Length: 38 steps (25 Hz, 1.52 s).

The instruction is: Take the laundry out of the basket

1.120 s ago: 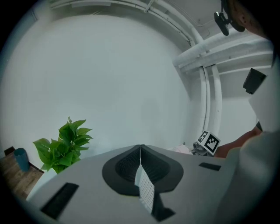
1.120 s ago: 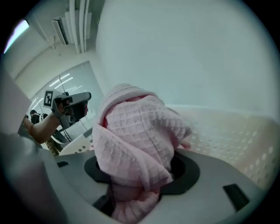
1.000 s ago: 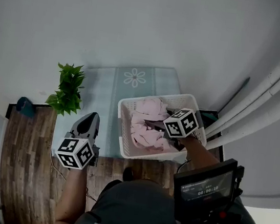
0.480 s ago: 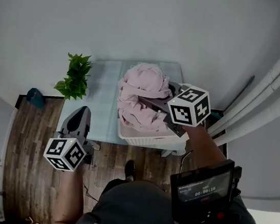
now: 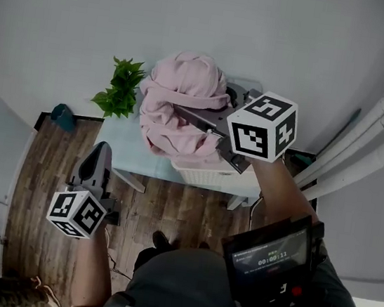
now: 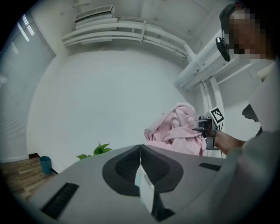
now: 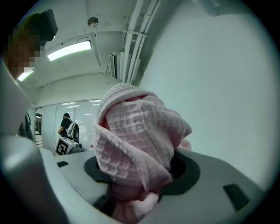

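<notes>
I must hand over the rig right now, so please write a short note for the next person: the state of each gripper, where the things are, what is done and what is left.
Right gripper: shut on the pink waffle-weave cloth bundle, held high over the white plastic lattice basket.
Left gripper: shut, empty, low at the left side, away from the basket.
The basket stands on the pale blue table.
Done: bundle gripped and raised.
Left: put the bundle down outside the basket. The bundle hides the basket's inside, so check whether more laundry is in it.
</notes>
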Each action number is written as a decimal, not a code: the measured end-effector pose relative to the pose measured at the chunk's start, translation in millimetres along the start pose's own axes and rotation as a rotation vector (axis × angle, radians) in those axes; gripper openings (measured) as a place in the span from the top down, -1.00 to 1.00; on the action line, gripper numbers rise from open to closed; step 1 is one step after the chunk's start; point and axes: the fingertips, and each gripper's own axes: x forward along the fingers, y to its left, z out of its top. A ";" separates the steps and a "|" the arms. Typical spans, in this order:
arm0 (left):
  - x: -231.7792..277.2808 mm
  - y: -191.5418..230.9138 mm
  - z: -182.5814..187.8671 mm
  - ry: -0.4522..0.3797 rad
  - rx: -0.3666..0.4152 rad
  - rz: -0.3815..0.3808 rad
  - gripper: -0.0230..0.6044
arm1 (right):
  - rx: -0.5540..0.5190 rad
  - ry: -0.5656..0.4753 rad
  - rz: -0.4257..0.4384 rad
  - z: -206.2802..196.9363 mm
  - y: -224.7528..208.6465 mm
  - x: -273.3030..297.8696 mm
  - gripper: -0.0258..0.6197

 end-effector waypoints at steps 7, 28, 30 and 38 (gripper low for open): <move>-100.4 114.4 35.1 -0.077 -0.030 0.045 0.90 | -0.054 -0.020 0.082 40.2 127.3 110.5 0.03; -196.4 202.7 27.8 -0.057 -0.019 0.274 0.90 | 0.045 0.004 0.327 -15.7 234.9 211.8 0.03; -205.8 214.8 18.7 -0.050 -0.029 0.280 0.90 | 0.052 0.015 0.329 -33.1 249.6 223.5 0.03; -205.6 214.9 15.6 -0.073 -0.032 0.311 0.90 | 0.062 0.023 0.271 -65.8 259.9 220.7 0.03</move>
